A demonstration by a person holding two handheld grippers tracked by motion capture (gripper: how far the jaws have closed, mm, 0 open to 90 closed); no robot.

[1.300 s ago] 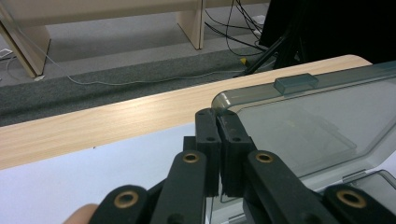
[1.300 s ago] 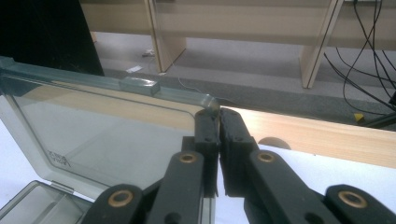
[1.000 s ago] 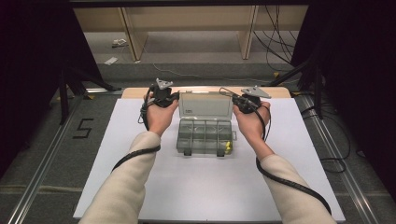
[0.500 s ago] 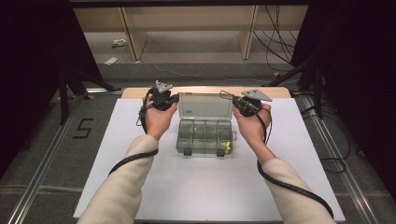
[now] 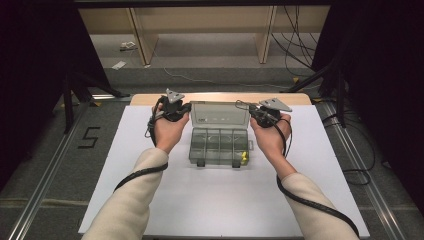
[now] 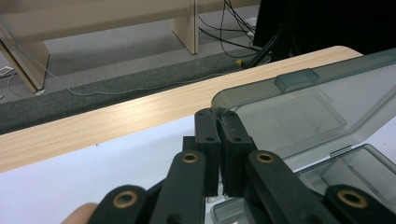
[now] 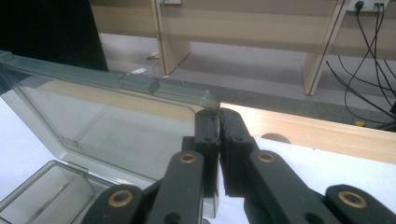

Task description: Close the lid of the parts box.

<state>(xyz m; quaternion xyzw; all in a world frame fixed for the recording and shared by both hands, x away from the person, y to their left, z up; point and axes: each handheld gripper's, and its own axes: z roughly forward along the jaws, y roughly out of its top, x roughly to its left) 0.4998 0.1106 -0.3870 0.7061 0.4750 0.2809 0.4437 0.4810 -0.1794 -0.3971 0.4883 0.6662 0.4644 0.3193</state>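
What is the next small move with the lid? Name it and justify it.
Probably swing the lid a little farther back on its hinge. Both the left gripper and the right gripper pinch its top corners, it stands roughly upright, and the organizer box lies open below.

The clear grey plastic compartment box sits mid-counter, its raised lid behind; left tongs and right tongs flank that lid.
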